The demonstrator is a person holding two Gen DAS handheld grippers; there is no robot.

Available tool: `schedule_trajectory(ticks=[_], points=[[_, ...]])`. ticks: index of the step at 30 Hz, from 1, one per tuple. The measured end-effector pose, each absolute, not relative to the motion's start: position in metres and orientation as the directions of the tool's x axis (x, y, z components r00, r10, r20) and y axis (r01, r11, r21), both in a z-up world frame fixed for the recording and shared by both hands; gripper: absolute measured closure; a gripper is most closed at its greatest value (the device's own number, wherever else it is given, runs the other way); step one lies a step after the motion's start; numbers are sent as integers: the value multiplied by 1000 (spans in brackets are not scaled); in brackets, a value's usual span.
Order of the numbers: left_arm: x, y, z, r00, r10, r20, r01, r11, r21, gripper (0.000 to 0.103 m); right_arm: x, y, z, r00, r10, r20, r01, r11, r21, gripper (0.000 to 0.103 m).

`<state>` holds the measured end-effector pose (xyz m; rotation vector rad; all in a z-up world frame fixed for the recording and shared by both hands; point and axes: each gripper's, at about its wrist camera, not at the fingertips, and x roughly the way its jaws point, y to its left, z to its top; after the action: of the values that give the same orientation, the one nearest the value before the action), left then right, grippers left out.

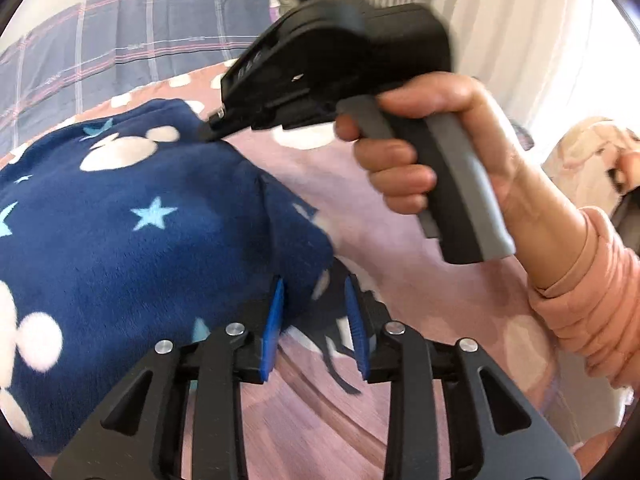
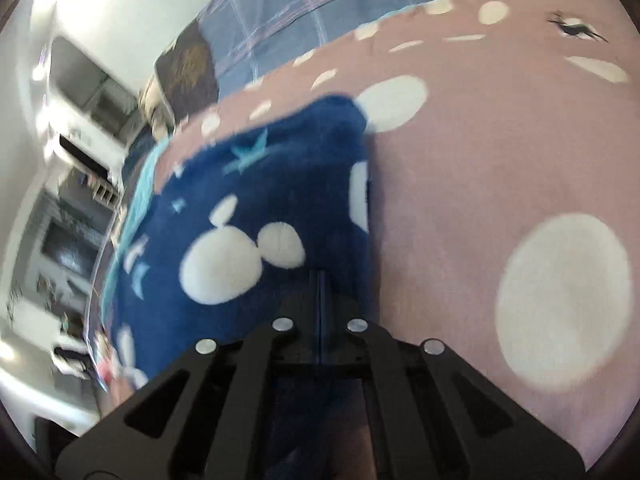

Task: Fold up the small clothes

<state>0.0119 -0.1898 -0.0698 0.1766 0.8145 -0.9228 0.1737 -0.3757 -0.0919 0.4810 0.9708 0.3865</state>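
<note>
A navy fleece garment (image 1: 132, 220) with white mouse heads and light-blue stars lies bunched on a pink bedspread (image 1: 400, 240). My left gripper (image 1: 316, 312) is open, its blue pads either side of the garment's near corner. The right gripper (image 1: 212, 128), held in a hand, has its tips shut on the garment's far edge. In the right wrist view the garment (image 2: 248, 216) fills the left middle, and my right gripper (image 2: 320, 280) is shut on its near edge, fingers pressed together.
The pink bedspread (image 2: 500, 152) has white dots and a small deer print. A blue plaid cover (image 1: 120, 40) lies at the far side. White curtains (image 1: 500, 20) hang at the right. Shelves and furniture (image 2: 72, 160) stand beyond the bed's left edge.
</note>
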Motion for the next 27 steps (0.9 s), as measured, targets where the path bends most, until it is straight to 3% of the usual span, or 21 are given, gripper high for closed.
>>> schedule_trajectory(ticks=[5,9,12,15,19,27], points=[[4,-155,-60,368,-651,-663,742,636,-212,72,123,-363,-62,450,624,-638,-261,776,575,98],[12,-105,-58,471,-592,-654,638,741,-210,72,79,-361,-94,446,445,-776,-227,896,383,101],[19,-49,-51,580,-503,-641,513,837,-192,70,65,-370,-105,486,458,-745,-178,886,428,102],[24,-8,-44,658,-428,-620,403,895,-191,60,58,-365,-96,507,418,-754,-152,904,399,101],[23,56,-39,733,-330,-595,258,944,-206,60,51,-337,-73,539,324,-778,-174,946,274,91],[27,136,-54,752,-285,-595,122,946,-299,58,68,-261,-27,574,348,-741,-297,932,208,82]])
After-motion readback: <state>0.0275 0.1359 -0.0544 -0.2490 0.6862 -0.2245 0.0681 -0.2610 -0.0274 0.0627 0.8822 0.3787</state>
